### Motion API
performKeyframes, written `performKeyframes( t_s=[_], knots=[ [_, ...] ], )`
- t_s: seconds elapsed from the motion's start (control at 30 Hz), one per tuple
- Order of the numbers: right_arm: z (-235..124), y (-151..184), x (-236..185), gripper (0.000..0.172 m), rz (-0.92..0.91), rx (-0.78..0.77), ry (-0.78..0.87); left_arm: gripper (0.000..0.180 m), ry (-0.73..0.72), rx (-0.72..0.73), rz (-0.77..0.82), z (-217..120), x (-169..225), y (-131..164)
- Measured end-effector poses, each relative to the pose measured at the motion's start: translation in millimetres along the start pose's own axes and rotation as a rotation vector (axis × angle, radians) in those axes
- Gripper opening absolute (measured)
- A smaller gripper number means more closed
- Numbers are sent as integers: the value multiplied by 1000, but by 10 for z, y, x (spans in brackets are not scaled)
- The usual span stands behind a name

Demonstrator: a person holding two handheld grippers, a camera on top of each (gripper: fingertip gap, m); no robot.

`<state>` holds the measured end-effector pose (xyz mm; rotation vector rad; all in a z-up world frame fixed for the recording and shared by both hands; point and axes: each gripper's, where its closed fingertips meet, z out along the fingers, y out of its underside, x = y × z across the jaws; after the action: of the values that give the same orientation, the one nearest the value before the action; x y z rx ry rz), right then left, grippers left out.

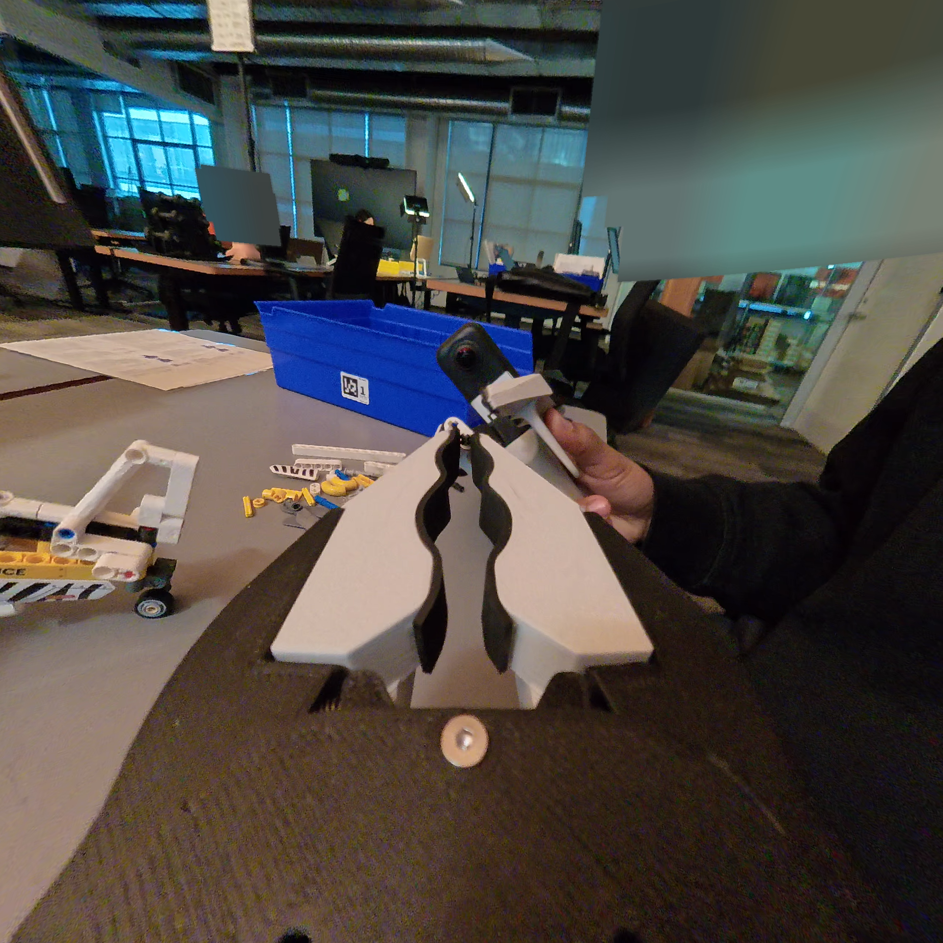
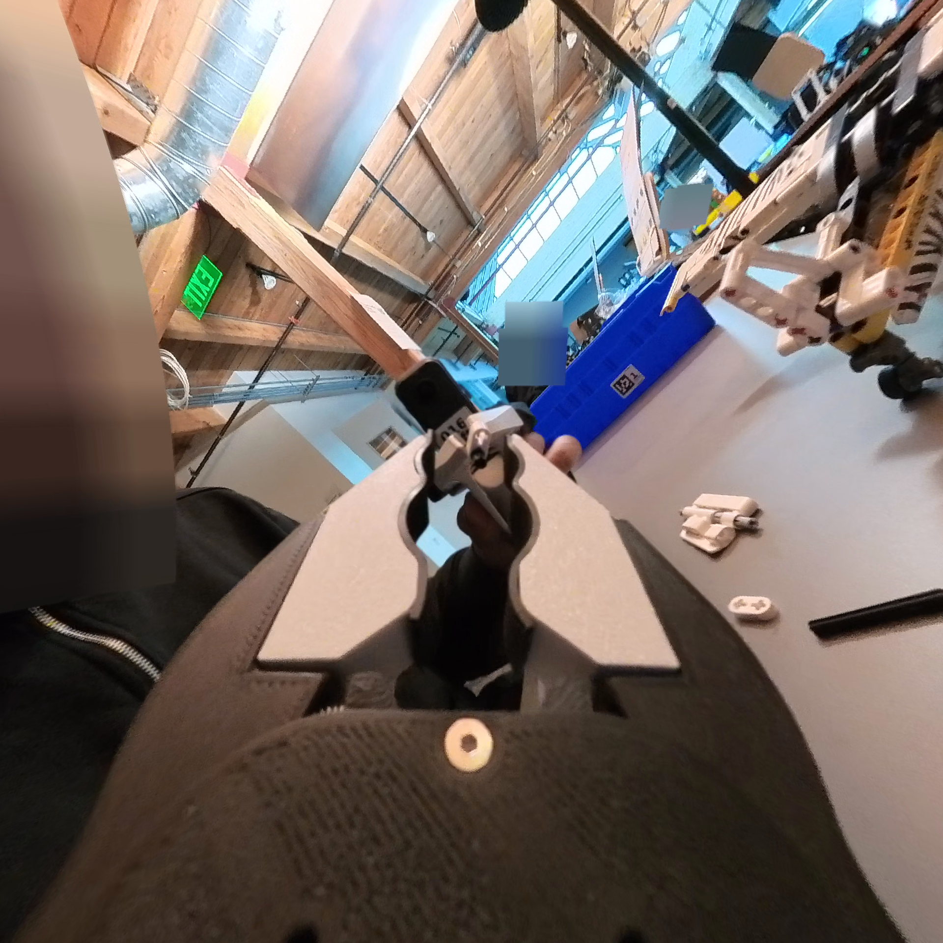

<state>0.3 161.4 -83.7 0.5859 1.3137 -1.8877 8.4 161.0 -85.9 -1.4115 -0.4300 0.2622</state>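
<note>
Left wrist view: left tongs [image 1: 455, 433] were pinched on a small white piece [image 1: 452, 423], right tongs [image 2: 469, 454] stood apart just beyond. Steady alignment looked key.

One blue bin [image 1: 357, 352] stands beyond the jaws. One toy brick vehicle [image 1: 76, 551] sits left of them. Two grippers appear.

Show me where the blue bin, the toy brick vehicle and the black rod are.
blue bin [image 1: 326, 352]: left wrist view, front wall.
toy brick vehicle [image 1: 61, 559]: left wrist view, yellow side beam.
black rod [image 2: 877, 611]: right wrist view, middle of its length.
</note>
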Motion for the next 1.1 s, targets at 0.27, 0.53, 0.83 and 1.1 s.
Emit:
performKeyframes(
  t_s=[0.27, 0.53, 0.83, 1.1],
  knots=[
    [-39, -77, -101, 39, -327, 39, 121, 0, 89, 159, -261, -103, -83, -157],
    [-30, -44, -229, 26, -663, 39, 227, 0, 214, 261, -507, -111, -84, -217],
    [-3, 6, -238, 20, -671, 15, 218, 0, 257, 204, -475, -39, 42, -163],
    [24, 51, -233, 1, -688, -11, 221, 0, 276, 194, -473, -16, 89, -150]
  ],
)
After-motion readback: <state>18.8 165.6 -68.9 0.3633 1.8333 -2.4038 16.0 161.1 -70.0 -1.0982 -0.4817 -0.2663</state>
